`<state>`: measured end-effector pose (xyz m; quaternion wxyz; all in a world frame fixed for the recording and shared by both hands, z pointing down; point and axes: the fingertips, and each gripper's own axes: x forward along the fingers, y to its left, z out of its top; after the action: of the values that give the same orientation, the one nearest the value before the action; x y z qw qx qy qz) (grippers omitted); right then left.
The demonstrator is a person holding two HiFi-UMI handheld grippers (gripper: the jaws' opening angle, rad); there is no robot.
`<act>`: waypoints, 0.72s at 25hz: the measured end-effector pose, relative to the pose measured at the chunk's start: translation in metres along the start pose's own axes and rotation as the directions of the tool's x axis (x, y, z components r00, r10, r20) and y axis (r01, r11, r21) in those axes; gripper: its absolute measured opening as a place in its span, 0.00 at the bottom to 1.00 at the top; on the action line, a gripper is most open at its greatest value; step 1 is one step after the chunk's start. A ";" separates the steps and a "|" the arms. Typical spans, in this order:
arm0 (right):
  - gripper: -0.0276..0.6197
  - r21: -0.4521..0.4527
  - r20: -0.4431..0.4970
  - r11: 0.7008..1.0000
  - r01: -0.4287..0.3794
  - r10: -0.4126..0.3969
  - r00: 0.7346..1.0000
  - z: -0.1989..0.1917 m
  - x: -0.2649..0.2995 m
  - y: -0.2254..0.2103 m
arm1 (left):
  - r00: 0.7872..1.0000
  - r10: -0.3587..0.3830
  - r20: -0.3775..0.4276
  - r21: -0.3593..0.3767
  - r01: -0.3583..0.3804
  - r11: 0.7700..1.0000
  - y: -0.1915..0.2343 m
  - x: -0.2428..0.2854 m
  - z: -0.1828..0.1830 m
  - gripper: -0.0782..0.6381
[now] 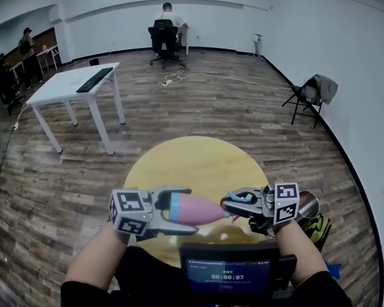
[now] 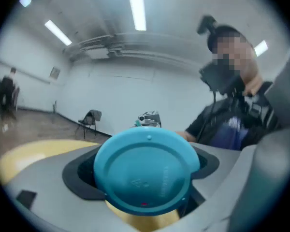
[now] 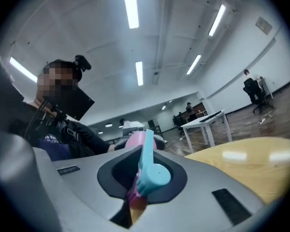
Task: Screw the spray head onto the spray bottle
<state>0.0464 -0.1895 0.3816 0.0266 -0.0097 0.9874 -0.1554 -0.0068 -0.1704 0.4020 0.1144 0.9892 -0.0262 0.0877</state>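
In the head view a pink spray bottle (image 1: 195, 211) with a teal base lies level above the round yellow table (image 1: 198, 162), neck pointing right. My left gripper (image 1: 174, 211) is shut around its base end. From the left gripper view the teal bottle bottom (image 2: 146, 172) fills the space between the jaws. A teal spray head (image 1: 238, 198) sits at the bottle's neck, with my right gripper (image 1: 235, 204) shut on it. The right gripper view shows the spray head (image 3: 150, 170) pinched between the jaws, the pink bottle (image 3: 135, 140) beyond it.
A white table (image 1: 73, 85) with a keyboard stands at the back left. A person sits on an office chair (image 1: 164, 40) by the far wall. A folding chair (image 1: 310, 94) is at the right wall, and a cable (image 1: 211, 77) lies on the wooden floor. A small screen (image 1: 233, 274) hangs at my chest.
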 end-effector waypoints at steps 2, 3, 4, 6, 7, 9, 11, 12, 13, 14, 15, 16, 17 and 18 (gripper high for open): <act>0.09 -0.152 -0.015 0.988 0.027 -0.030 0.999 0.007 0.005 0.009 | 0.995 -0.057 0.085 -0.332 0.083 0.940 0.011 -0.004 0.004 0.84; 0.09 -0.225 -0.025 0.973 0.046 -0.053 0.998 0.009 0.007 0.011 | 0.990 -0.071 0.121 -0.464 0.120 0.878 0.016 -0.004 0.002 0.84; 0.07 -0.277 -0.032 0.959 0.065 -0.076 0.997 0.011 0.008 0.011 | 0.986 -0.073 0.150 -0.540 0.144 0.829 0.019 -0.004 0.001 0.84; 0.07 -0.284 -0.027 0.955 0.085 -0.096 0.995 0.012 0.008 0.006 | 0.981 -0.033 0.190 -0.514 0.128 0.848 0.019 -0.005 0.005 0.85; 0.07 -0.247 -0.010 0.965 0.088 -0.093 0.996 0.013 0.006 0.002 | 0.978 0.006 0.208 -0.443 0.088 0.892 0.019 -0.008 0.010 0.85; 0.07 -0.128 0.062 0.987 0.096 -0.088 0.994 0.018 -0.003 -0.010 | 0.961 0.090 0.260 -0.273 -0.016 0.962 0.020 -0.021 0.025 0.86; 0.07 -0.010 0.147 0.993 0.119 -0.116 0.982 0.025 -0.018 -0.025 | 0.939 0.174 0.295 -0.128 -0.142 0.982 0.022 -0.041 0.034 0.87; 0.07 0.033 0.173 0.991 0.133 -0.137 0.975 0.027 -0.025 -0.033 | 0.931 0.219 0.292 -0.063 -0.210 0.976 0.024 -0.051 0.035 0.87; 0.07 0.064 0.185 0.987 0.146 -0.156 0.970 0.027 -0.031 -0.040 | 0.925 0.265 0.272 0.002 -0.276 0.961 0.026 -0.059 0.032 0.87; 0.07 0.088 0.185 0.984 0.152 -0.166 0.969 0.026 -0.035 -0.044 | 0.920 0.311 0.238 0.070 -0.336 0.939 0.027 -0.064 0.028 0.87; 0.07 0.107 0.176 0.983 0.150 -0.167 0.970 0.025 -0.038 -0.047 | 0.916 0.350 0.196 0.148 -0.381 0.913 0.027 -0.065 0.025 0.87; 0.07 0.123 0.159 0.983 0.139 -0.158 0.975 0.023 -0.039 -0.047 | 0.913 0.376 0.156 0.239 -0.404 0.883 0.025 -0.063 0.021 0.87; 0.07 0.137 0.135 0.983 0.122 -0.140 0.981 0.019 -0.036 -0.045 | 0.913 0.390 0.118 0.338 -0.406 0.849 0.023 -0.058 0.018 0.87; 0.07 0.148 0.106 0.984 0.100 -0.117 0.988 0.016 -0.030 -0.042 | 0.913 0.400 0.081 0.432 -0.394 0.812 0.020 -0.051 0.015 0.87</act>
<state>0.0781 -0.2335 0.3812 0.0751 -0.0705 0.9688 -0.2256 -0.0558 -0.1917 0.3833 -0.1320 0.9611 -0.2106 0.1200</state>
